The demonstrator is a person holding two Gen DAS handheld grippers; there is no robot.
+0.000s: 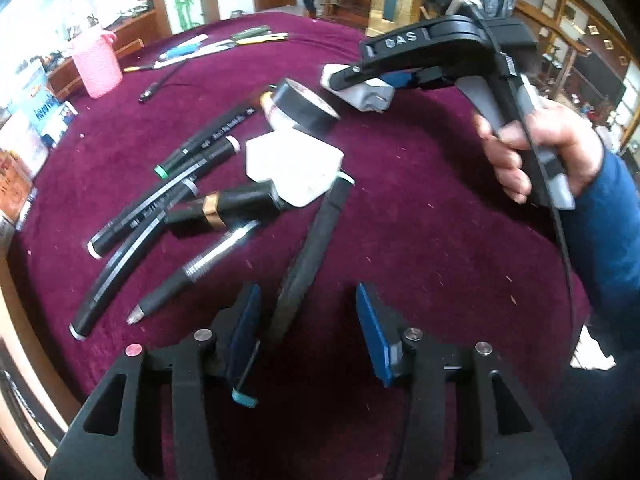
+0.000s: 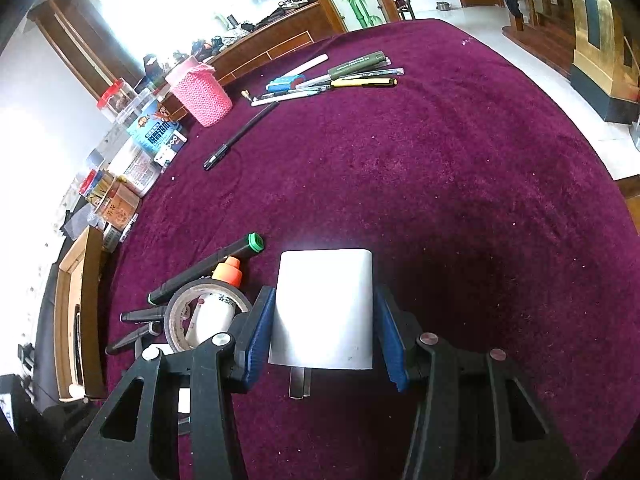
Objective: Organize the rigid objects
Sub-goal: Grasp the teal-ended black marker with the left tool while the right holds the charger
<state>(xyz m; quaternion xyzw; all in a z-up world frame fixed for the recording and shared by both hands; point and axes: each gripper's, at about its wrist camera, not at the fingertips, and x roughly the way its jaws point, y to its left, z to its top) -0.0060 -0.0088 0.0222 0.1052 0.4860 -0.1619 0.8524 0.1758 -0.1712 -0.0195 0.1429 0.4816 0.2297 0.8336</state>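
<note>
White charger block (image 2: 322,308) sits clamped between the blue pads (image 2: 256,340) of the right gripper (image 2: 323,336), its metal prongs pointing back toward the camera, held just above the maroon tablecloth (image 2: 440,184). Seen from the left wrist, the same gripper (image 1: 362,90) hangs in the air over the cloth with the block (image 1: 370,94) in its tip, and a hand (image 1: 536,152) in a blue sleeve (image 1: 608,232) grips its handle. Left gripper (image 1: 308,332) has its jaws apart; a long black marker (image 1: 308,256) lies on the cloth with its near end between them, close against the left pad (image 1: 244,332), though whether that pad touches it I cannot tell, and the right pad stands clear. Just beyond lies a cluster of black markers (image 1: 160,204), a silver-tipped pen (image 1: 192,272), a gold-banded black tube (image 1: 228,208) and a second white adapter (image 1: 292,168). A roll of black tape (image 1: 304,108) rests past them, a white bottle with an orange cap (image 2: 226,280) lying partly through it. Farther off lies a thin black pen (image 2: 236,138), then a pink woven basket (image 2: 200,90) with a row of pens (image 2: 332,78) beside it near the far edge
</note>
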